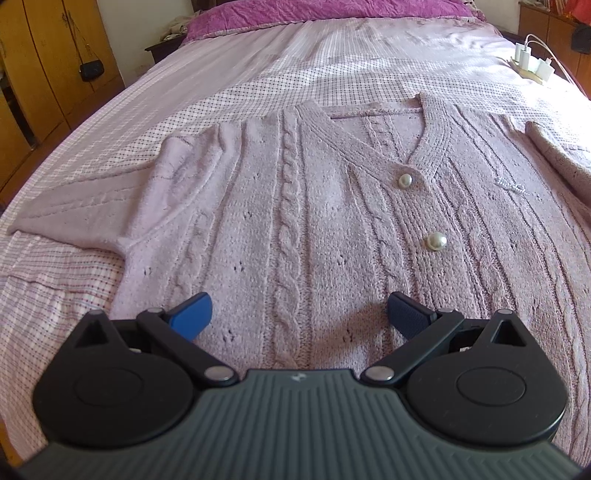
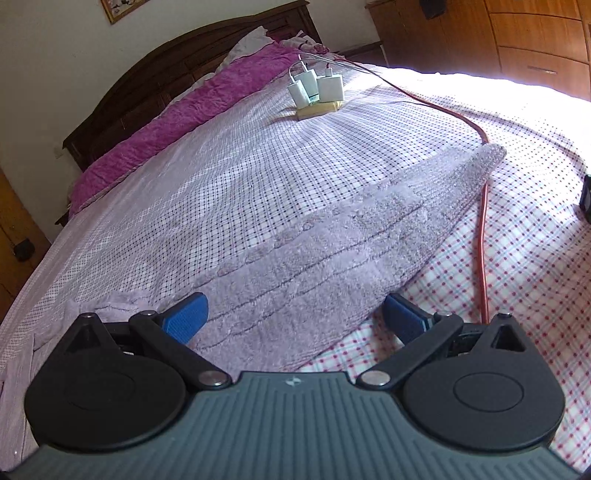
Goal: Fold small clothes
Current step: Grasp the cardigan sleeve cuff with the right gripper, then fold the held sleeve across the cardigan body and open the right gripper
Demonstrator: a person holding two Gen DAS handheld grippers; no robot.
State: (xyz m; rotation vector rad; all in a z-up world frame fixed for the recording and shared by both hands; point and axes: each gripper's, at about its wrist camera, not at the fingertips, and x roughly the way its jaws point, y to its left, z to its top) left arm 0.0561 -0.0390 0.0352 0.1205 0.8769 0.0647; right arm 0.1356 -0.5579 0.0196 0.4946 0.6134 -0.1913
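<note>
Pink cardigan (image 1: 332,221) lies flat on the bed (image 1: 258,74). Left gripper (image 1: 299,314) hangs spread wide over its front, right gripper (image 2: 295,317) spread over a sleeve (image 2: 332,240), both holding nothing.

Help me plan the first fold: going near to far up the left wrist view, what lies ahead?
Open left gripper → lower pearl button → upper pearl button → pink cable-knit cardigan's V-neck collar → checked bedsheet → crumpled magenta blanket.

Checked bedsheet (image 2: 258,155), chargers (image 2: 314,88), red cable (image 2: 483,221)
</note>
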